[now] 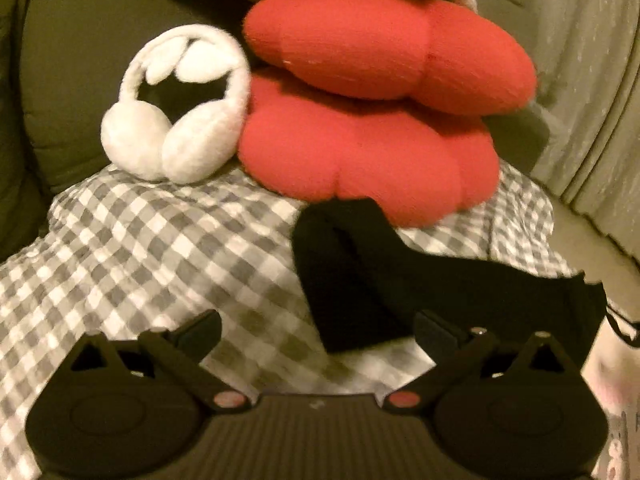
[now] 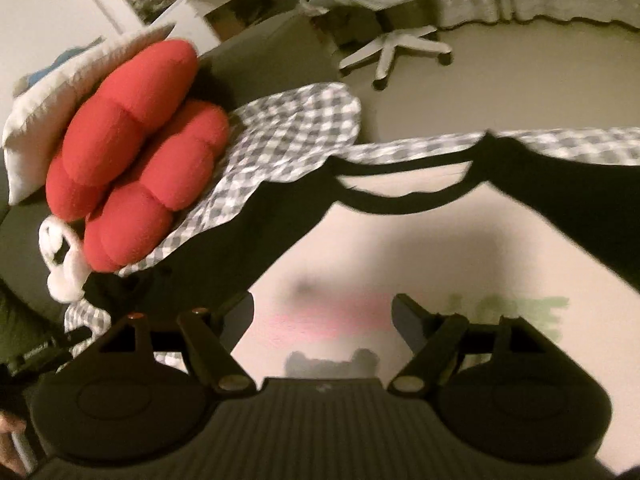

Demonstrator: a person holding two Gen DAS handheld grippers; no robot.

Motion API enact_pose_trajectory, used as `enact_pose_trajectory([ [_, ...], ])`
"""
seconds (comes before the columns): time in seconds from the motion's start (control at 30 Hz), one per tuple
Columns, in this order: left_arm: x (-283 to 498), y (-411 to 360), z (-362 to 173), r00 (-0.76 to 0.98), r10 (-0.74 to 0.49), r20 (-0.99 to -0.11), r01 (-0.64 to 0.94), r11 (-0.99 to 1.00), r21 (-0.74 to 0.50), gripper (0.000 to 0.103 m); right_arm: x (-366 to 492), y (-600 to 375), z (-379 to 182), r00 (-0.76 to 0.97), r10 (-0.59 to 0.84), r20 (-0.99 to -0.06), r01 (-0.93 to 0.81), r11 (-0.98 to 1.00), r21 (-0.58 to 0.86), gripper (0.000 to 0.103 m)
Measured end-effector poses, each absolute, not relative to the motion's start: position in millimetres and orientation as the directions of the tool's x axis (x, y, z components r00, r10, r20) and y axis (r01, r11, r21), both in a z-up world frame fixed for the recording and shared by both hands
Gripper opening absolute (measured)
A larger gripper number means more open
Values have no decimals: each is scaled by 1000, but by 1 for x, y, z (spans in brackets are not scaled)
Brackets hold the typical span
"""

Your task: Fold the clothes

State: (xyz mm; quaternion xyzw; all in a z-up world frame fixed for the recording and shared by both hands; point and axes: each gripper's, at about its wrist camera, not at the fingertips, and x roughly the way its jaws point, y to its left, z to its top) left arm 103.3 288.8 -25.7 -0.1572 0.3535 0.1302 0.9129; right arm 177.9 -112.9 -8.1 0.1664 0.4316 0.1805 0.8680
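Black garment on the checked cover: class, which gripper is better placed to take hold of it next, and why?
Probably left. The left gripper is open with the black garment lying between its fingers on the checked cover. The right gripper, also open, faces pale fabric; the garment lies beyond its fingertips.

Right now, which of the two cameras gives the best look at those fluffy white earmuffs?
The left wrist view. There the white earmuffs show whole, both pads and the band, resting on the checked cloth beside the red cushions. In the right wrist view the earmuffs are small at the left edge, partly hidden behind the cushions.
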Motion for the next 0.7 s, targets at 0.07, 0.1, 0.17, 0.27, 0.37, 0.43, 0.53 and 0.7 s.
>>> enact_pose_trajectory([
  [0.07,106,300,-32,737,100,-669,-335,913,-231,102,182,-104,-10,553,471,-688,-194,875,443,79],
  [0.1,108,301,-36,743,85,-664,-325,913,-246,102,184,-99,-11,548,477,-687,-207,873,442,79],
  [0.17,111,304,-43,756,55,-652,-304,912,-275,96,188,-91,-12,539,494,-683,-226,865,447,79],
  [0.27,116,309,-54,773,11,-634,-273,908,-318,82,192,-77,-13,527,524,-669,-261,849,460,79],
  [0.37,121,313,-65,789,-34,-613,-241,901,-360,58,195,-65,-16,520,555,-649,-287,830,479,79],
  [0.43,125,317,-72,799,-63,-598,-219,896,-387,50,195,-60,-20,509,570,-644,-294,819,493,79],
  [0.53,122,316,-65,823,-13,-568,-224,911,-346,16,194,-57,-25,497,584,-642,-299,810,505,79],
  [0.7,115,314,-46,859,102,-501,-254,935,-245,4,192,-56,-29,484,596,-641,-305,801,515,79],
])
